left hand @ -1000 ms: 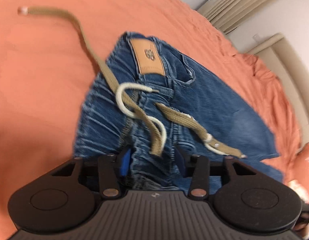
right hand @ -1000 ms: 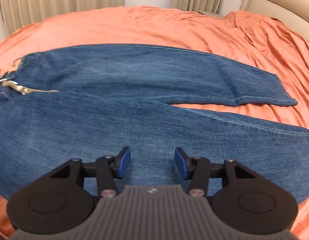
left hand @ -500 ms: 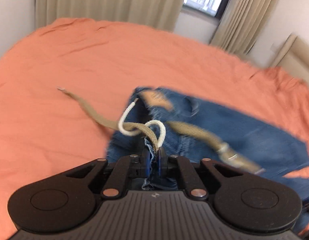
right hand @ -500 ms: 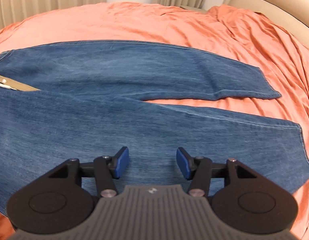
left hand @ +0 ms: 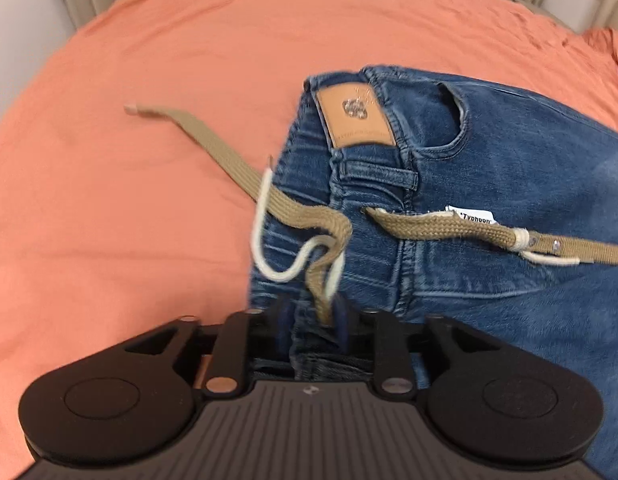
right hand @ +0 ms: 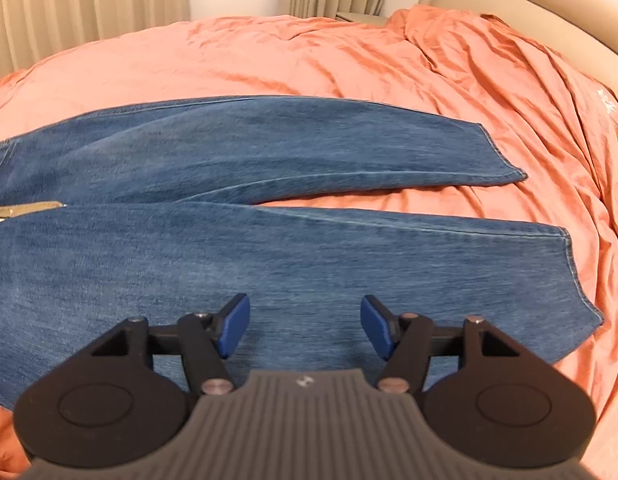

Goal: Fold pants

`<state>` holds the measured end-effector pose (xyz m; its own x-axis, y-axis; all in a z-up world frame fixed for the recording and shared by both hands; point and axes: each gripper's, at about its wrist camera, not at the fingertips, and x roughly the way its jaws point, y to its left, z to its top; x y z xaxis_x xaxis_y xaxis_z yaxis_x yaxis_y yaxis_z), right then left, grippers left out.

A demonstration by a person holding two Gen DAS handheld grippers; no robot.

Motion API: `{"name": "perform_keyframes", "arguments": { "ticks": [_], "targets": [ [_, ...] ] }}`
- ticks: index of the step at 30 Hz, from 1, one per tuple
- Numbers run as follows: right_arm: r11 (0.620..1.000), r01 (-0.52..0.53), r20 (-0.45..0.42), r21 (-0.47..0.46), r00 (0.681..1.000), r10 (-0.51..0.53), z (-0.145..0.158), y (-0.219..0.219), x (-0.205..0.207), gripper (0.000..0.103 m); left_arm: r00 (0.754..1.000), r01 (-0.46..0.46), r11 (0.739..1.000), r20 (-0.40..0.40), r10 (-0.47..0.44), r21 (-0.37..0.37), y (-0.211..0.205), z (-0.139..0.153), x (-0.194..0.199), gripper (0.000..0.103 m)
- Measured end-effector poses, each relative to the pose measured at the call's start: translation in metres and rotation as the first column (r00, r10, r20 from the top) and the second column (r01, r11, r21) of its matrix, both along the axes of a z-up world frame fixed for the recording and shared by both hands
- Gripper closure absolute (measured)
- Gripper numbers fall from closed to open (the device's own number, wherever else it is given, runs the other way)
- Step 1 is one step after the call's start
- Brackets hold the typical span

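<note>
Left claw [left hand: 312, 320] pads blurred on jeans [left hand: 489, 280]

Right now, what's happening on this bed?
A person with a gripper in each hand is starting to fold jeans spread flat on an orange bedspread. The left gripper sits at the waistband, its jaws just reopened around denim and the tan belt. The right gripper hovers open over one leg.

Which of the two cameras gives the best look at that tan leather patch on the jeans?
The left wrist view. There the leather patch sits in plain sight on the waistband of the jeans, its stamped emblem visible though blurred. The right wrist view shows only the two legs laid out on the orange bedsheet; the patch lies outside that picture.
</note>
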<state>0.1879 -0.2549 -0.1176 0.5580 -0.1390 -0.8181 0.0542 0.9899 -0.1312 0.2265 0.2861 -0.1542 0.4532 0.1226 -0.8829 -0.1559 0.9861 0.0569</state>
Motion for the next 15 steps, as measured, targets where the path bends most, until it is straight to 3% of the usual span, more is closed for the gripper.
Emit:
{"name": "perform_keyframes", "arguments": {
  "ticks": [1,4,7,9,11,15],
  "targets": [
    [1.0,0.001,-0.012,0.012,1.0,-0.001,0.005,-0.005,0.001,0.042,1.0,0.02,0.999,0.02,-0.02,0.038,-0.002,0.01,-0.005,0.05],
    [0.998,-0.011,-0.033,0.063,0.999,0.013,0.026,-0.021,0.005,0.042,0.992,0.108,0.99,0.06,-0.113,0.091,-0.011,0.042,-0.027,0.047],
    [0.993,-0.024,-0.045,0.115,0.999,0.029,0.055,-0.039,0.008,0.042,0.95,0.298,0.942,0.045,-0.308,0.152,-0.035,0.069,-0.053,0.047],
    [0.989,-0.023,-0.056,0.149,0.998,0.031,0.076,-0.052,0.009,0.042,0.891,0.446,0.871,-0.011,-0.453,0.206,-0.057,0.076,-0.071,0.047],
    [0.985,-0.018,-0.06,0.172,0.998,0.029,0.096,-0.066,0.008,0.042,0.815,0.575,0.78,-0.091,-0.572,0.246,-0.075,0.076,-0.09,0.047],
    [0.98,0.01,-0.098,0.199,0.995,0.009,0.126,-0.093,0.003,0.042,0.665,0.746,0.607,-0.245,-0.706,0.273,-0.106,0.056,-0.117,0.047]
  ]
}}
